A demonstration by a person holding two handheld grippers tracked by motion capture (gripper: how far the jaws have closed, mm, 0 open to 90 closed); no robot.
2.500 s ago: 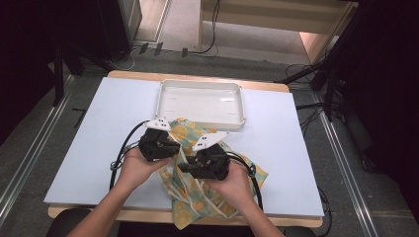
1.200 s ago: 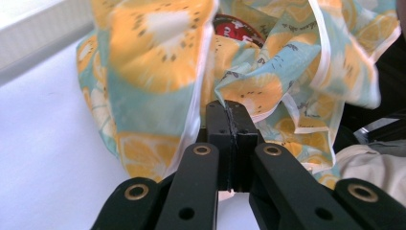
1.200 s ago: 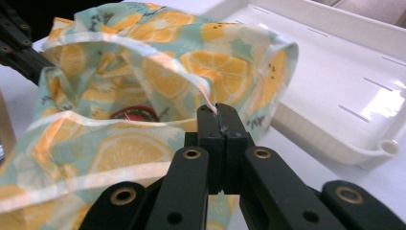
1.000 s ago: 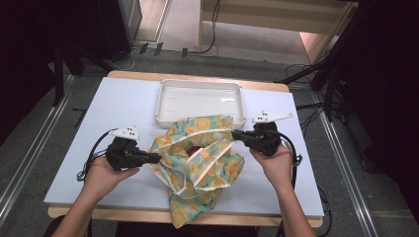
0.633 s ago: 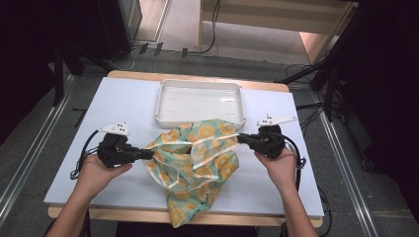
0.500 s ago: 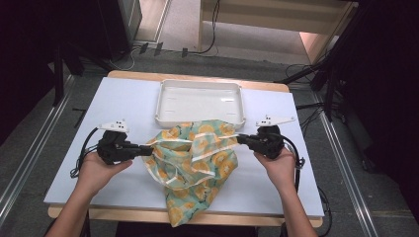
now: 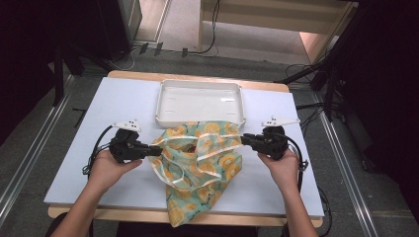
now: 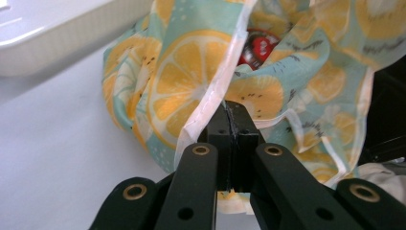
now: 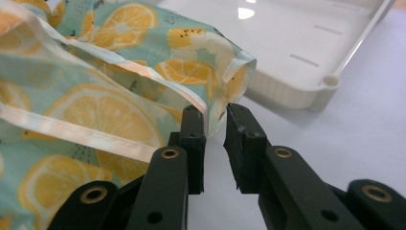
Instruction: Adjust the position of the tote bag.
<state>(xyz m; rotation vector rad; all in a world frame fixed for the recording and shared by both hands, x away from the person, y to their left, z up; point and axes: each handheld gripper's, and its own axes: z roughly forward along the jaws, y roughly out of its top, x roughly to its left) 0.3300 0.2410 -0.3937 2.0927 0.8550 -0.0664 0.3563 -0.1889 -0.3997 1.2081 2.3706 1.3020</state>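
My left gripper [image 8: 229, 111] clamps the lemon-print cloth [image 7: 200, 163] mid-desk; right gripper [image 9: 215, 125] jaws just opening, hem loose between them

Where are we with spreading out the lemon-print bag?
Done: the bag is pulled open between both claws, in front of the tray. In hand: the left claw is clamped on its hem; the right claw has just been opening, hem between the jaws. Left: releasing the left side.

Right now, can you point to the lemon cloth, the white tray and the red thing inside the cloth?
lemon cloth [image 7: 207, 163], high view, its middle folds
white tray [image 7: 199, 84], high view, its far rim
red thing [image 8: 256, 48], left gripper view, part peeking out
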